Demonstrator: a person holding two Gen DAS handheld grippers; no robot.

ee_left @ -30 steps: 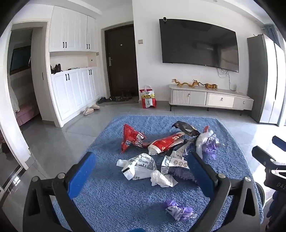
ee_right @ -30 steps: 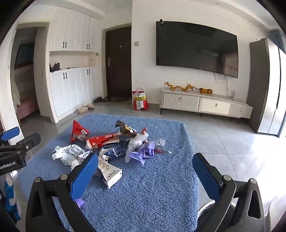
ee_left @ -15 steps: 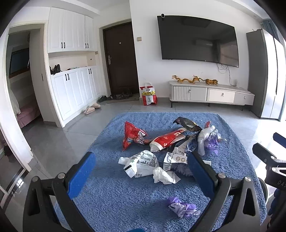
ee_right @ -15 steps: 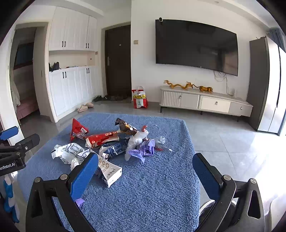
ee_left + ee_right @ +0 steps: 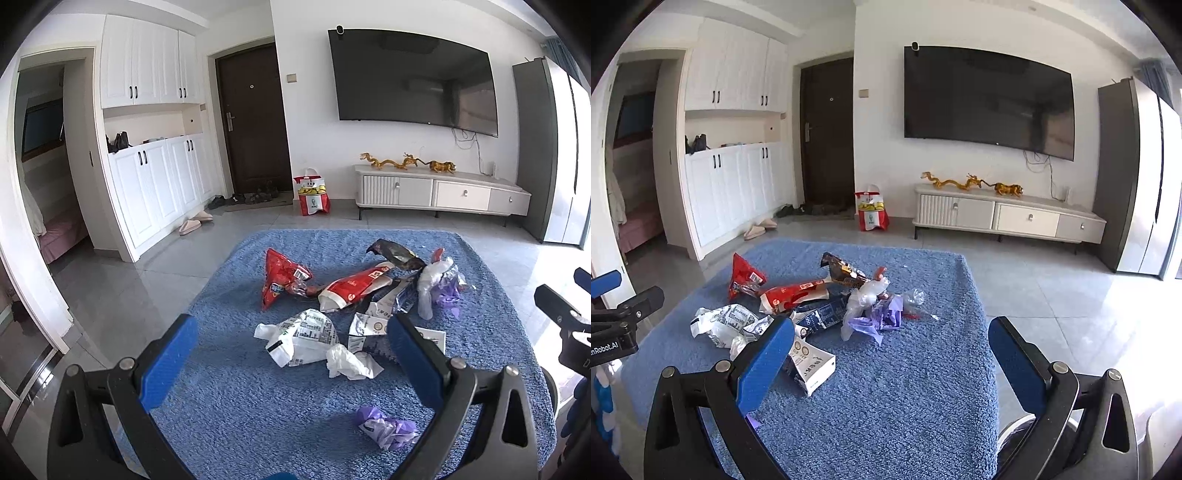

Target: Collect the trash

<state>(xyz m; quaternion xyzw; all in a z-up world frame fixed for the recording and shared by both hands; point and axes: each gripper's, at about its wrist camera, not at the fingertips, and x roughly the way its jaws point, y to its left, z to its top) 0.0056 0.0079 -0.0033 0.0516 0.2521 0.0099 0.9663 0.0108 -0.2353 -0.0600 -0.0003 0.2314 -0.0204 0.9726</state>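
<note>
Gaping wide and empty, both tongs [image 5: 291, 354] [image 5: 890, 356] hover over wrappers [image 5: 354, 288] strewn across the blue rug [image 5: 886, 406].

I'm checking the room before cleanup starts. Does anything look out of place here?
Yes: litter is strewn over the blue rug: a red snack bag, crumpled white wrapper, a flattened carton and purple gloves. Both grippers hang open above it, holding nothing.
</note>
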